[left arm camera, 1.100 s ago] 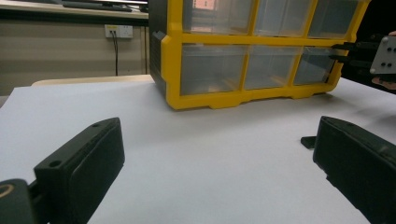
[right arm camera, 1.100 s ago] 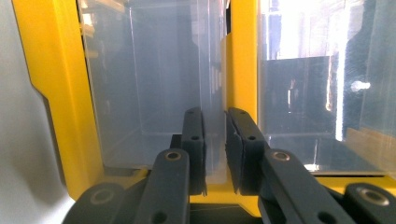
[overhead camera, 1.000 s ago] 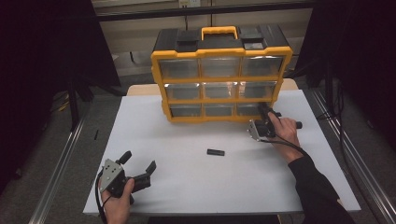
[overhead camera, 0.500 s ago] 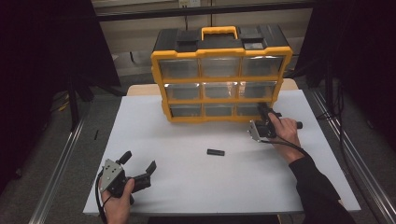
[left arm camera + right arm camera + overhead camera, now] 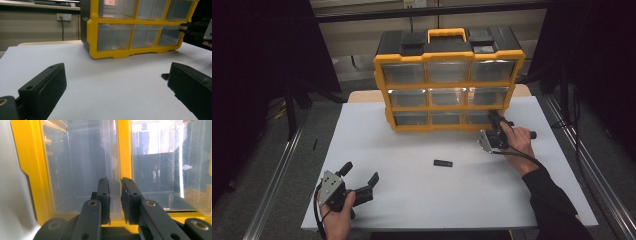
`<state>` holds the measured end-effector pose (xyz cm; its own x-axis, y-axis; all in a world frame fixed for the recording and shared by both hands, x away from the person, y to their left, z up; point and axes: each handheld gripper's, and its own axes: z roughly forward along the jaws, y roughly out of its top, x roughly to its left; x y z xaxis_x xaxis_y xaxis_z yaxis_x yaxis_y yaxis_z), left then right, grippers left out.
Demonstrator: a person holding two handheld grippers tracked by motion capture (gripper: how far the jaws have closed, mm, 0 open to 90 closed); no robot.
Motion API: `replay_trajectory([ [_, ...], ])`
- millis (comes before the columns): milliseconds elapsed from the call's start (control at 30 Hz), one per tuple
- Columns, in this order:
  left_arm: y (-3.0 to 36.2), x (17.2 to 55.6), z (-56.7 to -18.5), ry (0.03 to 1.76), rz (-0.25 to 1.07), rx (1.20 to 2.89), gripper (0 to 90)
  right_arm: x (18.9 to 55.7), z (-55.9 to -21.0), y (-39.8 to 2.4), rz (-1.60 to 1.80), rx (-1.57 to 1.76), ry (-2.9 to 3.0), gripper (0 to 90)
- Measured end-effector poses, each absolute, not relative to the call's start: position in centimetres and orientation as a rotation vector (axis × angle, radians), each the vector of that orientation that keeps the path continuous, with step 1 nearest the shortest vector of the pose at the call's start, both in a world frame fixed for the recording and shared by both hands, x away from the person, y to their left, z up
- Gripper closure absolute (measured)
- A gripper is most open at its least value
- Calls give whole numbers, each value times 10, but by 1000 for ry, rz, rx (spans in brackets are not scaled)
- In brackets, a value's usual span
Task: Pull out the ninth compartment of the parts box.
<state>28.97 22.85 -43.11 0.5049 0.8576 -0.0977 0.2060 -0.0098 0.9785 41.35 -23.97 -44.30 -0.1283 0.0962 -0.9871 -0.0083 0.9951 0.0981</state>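
Note:
A yellow and black organizer [image 5: 449, 80] with clear drawers stands at the back of the white table [image 5: 377, 145]. My right gripper [image 5: 493, 117] is at its bottom right drawer [image 5: 477, 118], turned on its side. In the right gripper view the right gripper [image 5: 115, 182] has its jaws nearly together on the drawer's clear front lip [image 5: 115, 157]. My left gripper [image 5: 360, 173] rests at the table's front left, jaws wide apart and nothing between them. A small black piece [image 5: 443, 163] lies mid-table. The left gripper view shows the left gripper [image 5: 116, 72], the organizer [image 5: 112, 53] and the black piece [image 5: 165, 75].
The right gripper [image 5: 193, 28] appears far right in the left gripper view. Metal rails [image 5: 277, 175] run along both sides of the table. A wall socket [image 5: 62, 17] sits on the wall behind the table.

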Motion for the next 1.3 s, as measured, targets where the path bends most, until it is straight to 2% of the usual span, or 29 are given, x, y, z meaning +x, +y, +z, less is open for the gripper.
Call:
replay_trajectory([
  [1300, 229, 289, -431, 957, 667, 1526, 22, 399, -442, -239, 90, 44, 1704, 793],
])
